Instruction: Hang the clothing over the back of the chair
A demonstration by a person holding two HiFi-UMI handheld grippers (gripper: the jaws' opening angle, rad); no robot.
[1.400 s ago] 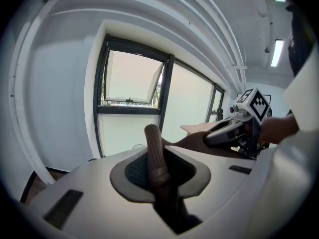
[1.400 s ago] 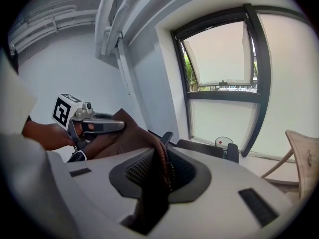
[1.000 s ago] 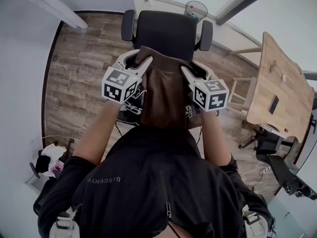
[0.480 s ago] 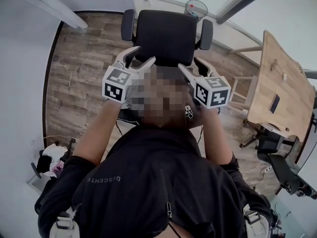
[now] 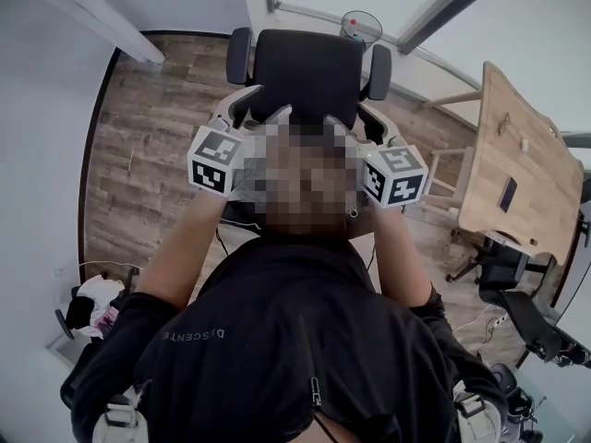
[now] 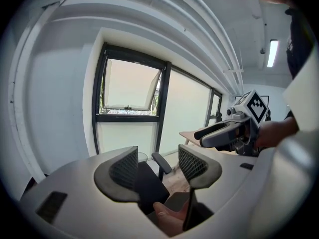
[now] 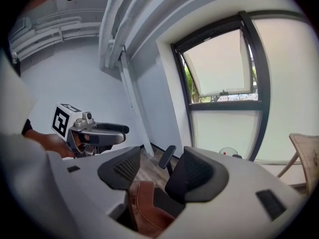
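The black office chair (image 5: 309, 67) stands right in front of me. A brown garment (image 7: 144, 210) lies draped over its back, just below my right gripper's jaws; in the head view a mosaic patch covers it. My left gripper (image 5: 263, 104) and right gripper (image 5: 365, 118) hover side by side above the chair back. Both have just been opening and stand open with nothing between the pads. In the left gripper view the jaws (image 6: 157, 168) frame the chair's seat (image 6: 149, 188), with a brownish fold low between them. The right gripper's jaws (image 7: 159, 171) frame an armrest (image 7: 167, 157).
A wooden table (image 5: 517, 155) runs along the right, with another dark chair (image 5: 531, 326) near its lower end. A wire bin (image 5: 360, 26) stands beyond the chair by the window wall (image 6: 129, 91). A pile of belongings (image 5: 92, 303) lies on the floor at lower left.
A second ago both grippers were shut on the garment's top edge. Both have let go, opened wide and lifted a little; the garment stays on the chair back.
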